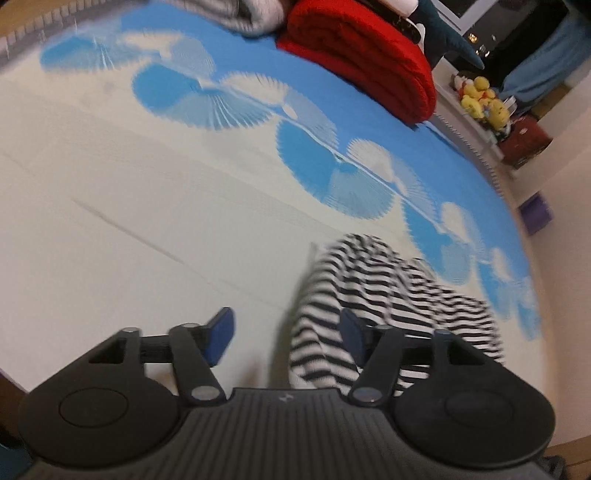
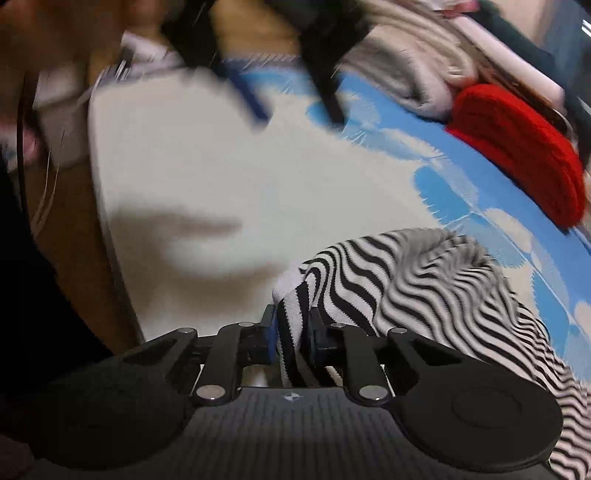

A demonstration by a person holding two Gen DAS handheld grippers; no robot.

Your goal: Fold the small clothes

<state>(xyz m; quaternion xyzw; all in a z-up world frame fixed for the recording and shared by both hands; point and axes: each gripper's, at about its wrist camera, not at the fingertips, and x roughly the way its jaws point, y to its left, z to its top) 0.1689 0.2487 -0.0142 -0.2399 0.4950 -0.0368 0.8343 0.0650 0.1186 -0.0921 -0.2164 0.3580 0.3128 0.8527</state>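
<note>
The right gripper (image 2: 293, 334), black with blue pads, is pinched on a bunched fold of the black-and-white striped knit garment (image 2: 424, 288); the cloth stands up between its pads and spreads away to the right in rumpled waves. It points steeply down at the bed. The left gripper (image 1: 286, 332) has its jaws spread wide with nothing pressed between them: the left pad (image 1: 221, 338) hangs over bare sheet, the right pad over the striped garment's (image 1: 388, 291) edge, whether touching it cannot be told. It too tilts steeply downward. In the right wrist view the left gripper (image 2: 295, 99) shows blurred at the top, fingers pointing down at the sheet, well apart from the garment. The garment lies on the cream part of a cream and blue cloud-patterned bedsheet (image 1: 147, 184). At the far edge sits a folded red knitted blanket (image 1: 362, 55), a grey fleece cloth (image 1: 240, 14) beside it. Yellow plush toys (image 1: 484, 99) sit beyond the bed.
</note>
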